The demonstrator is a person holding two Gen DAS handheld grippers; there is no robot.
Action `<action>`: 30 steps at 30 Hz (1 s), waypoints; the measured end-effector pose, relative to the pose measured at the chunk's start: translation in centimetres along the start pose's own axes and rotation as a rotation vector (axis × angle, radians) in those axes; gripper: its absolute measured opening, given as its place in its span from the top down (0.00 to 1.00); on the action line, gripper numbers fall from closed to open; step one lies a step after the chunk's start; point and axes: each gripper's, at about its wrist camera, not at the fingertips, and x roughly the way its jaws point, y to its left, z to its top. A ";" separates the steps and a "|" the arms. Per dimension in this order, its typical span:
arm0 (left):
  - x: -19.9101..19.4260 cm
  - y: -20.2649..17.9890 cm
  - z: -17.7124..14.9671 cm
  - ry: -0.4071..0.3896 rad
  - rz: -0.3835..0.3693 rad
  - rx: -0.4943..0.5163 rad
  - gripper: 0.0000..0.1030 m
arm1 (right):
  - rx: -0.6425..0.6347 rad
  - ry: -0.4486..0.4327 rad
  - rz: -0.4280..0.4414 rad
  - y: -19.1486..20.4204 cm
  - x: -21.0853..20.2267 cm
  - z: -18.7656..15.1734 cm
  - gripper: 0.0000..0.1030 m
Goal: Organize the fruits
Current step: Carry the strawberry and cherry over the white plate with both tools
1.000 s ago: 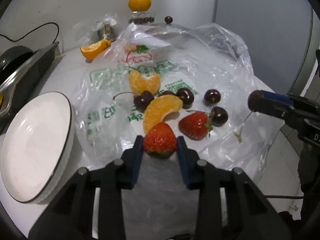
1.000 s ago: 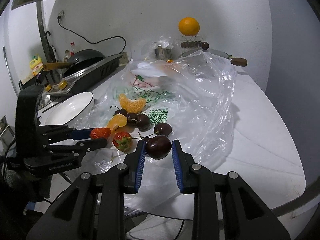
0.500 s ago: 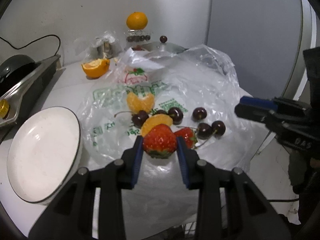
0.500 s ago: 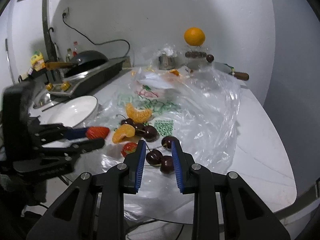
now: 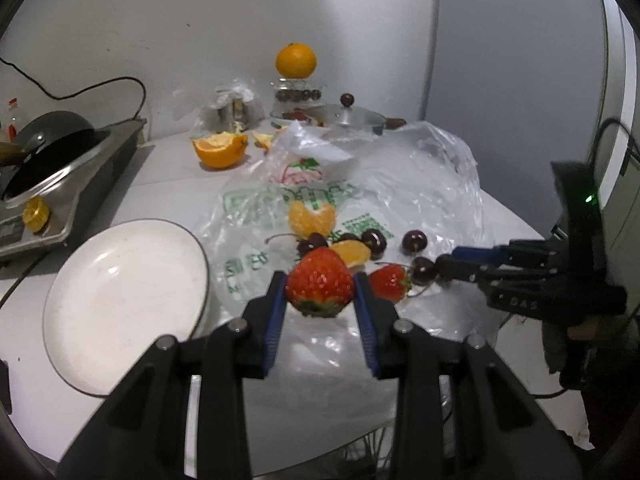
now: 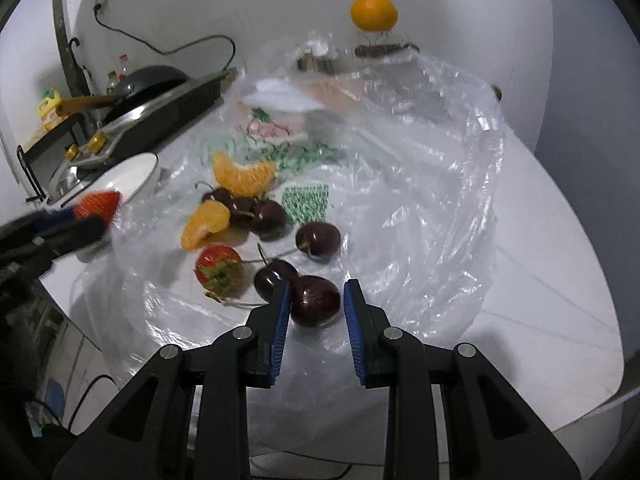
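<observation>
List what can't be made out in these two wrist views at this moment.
- Right wrist view: whether the right gripper presses the cherry between its pads; a gap shows on one side.
- Right wrist view: the held strawberry and left gripper are motion-blurred.
- Left wrist view: the print on the plastic bag is too small to read.
- Left wrist view: the glass jar contents are too far off.

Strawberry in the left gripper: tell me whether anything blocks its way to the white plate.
Nothing visible does. The left gripper holds the strawberry clear above the plastic bag, and the white plate sits just to its left, empty, with open space between them.
</observation>
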 end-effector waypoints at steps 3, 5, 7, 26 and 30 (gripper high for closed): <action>-0.5 0.4 0.1 -0.008 0.008 -0.005 0.67 | 0.016 0.002 0.028 -0.5 0.2 -0.1 0.65; -0.8 0.5 0.1 -0.011 0.012 -0.006 0.67 | 0.020 0.001 0.033 -0.7 0.1 -0.2 0.66; -1.0 0.7 0.2 -0.015 0.015 -0.007 0.67 | 0.007 0.001 0.036 -0.4 0.0 -0.2 0.73; -3.6 3.8 0.2 -0.060 0.054 -0.036 0.67 | -0.047 -0.164 0.020 3.1 -5.1 3.7 0.73; -4.3 5.1 -0.1 -0.071 0.071 -0.052 0.67 | -0.072 -0.167 0.040 4.7 -5.1 4.2 0.73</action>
